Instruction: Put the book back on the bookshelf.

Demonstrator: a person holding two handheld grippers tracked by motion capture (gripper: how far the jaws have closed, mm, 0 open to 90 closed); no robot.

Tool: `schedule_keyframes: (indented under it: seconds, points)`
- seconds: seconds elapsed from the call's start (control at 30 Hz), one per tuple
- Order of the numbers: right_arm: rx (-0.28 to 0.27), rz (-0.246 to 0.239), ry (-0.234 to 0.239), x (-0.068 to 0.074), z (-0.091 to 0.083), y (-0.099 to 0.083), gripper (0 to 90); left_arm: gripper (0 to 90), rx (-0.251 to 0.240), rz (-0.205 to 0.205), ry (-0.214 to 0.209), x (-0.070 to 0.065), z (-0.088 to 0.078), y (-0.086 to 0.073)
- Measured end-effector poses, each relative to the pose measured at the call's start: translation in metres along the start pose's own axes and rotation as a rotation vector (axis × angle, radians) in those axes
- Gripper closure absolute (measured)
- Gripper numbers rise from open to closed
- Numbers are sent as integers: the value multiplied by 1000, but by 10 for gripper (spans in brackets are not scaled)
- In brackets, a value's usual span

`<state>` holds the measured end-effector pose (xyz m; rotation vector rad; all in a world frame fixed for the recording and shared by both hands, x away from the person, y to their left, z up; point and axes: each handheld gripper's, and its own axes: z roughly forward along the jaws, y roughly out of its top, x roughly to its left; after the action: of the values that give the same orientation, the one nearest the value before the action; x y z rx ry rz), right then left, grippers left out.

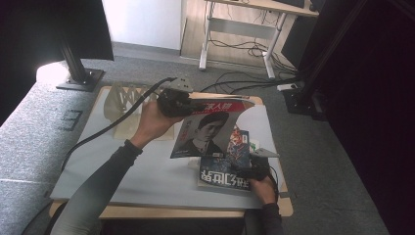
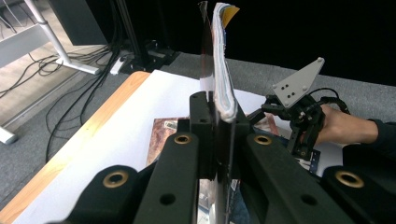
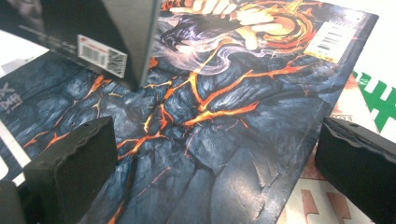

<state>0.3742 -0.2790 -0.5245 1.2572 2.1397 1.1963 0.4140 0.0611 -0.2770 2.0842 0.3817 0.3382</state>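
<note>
High view, items by size, for you, the operator:

1. Worktop [image 1: 147,171]: wooden board under a pale sheet, set on grey carpet.
2. Portrait magazine [image 1: 208,129]: lifted off the worktop and tilted, its lower corner hanging over the lava-cover magazine. In the left gripper view it stands edge-on, its spine [image 2: 223,70] rising straight up from between the jaws.
3. Lava-cover magazine [image 1: 226,169]: flat on the worktop at your near right, on top of another printed sheet. In the right gripper view its cover [image 3: 210,130] of blue rock and orange cracks lies just under the jaws, with a corner of the portrait magazine over its far end.
4. Pale lattice rack [image 1: 122,100]: at the far left of the worktop, behind your left hand.
5. Left tongs [image 1: 188,105]: clenched on the top edge of the portrait magazine.
6. Right tongs [image 1: 244,172]: released, jaws wide apart, low over the near right corner of the lava-cover magazine; whether they touch it, you cannot tell.
</note>
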Motion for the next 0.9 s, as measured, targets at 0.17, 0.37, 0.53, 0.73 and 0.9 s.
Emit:
schedule_keyframes:
  seconds: [0.17,0.37,0.53,0.73,0.9]
  points:
    - [-20,5,-5,1,0,-2,0,865,1,-13,3,2,-11,-2]
    - [-44,7,-4,1,0,-5,0,864,5,-37,24,6,-25,-7]
    - [-53,4,-1,0,0,-6,0,865,7,-49,43,9,-36,-9]
    - [-58,6,-2,0,0,-7,0,865,4,-67,59,10,-49,-12]
    - [-59,10,-5,1,0,-7,0,865,12,-76,76,12,-57,-14]
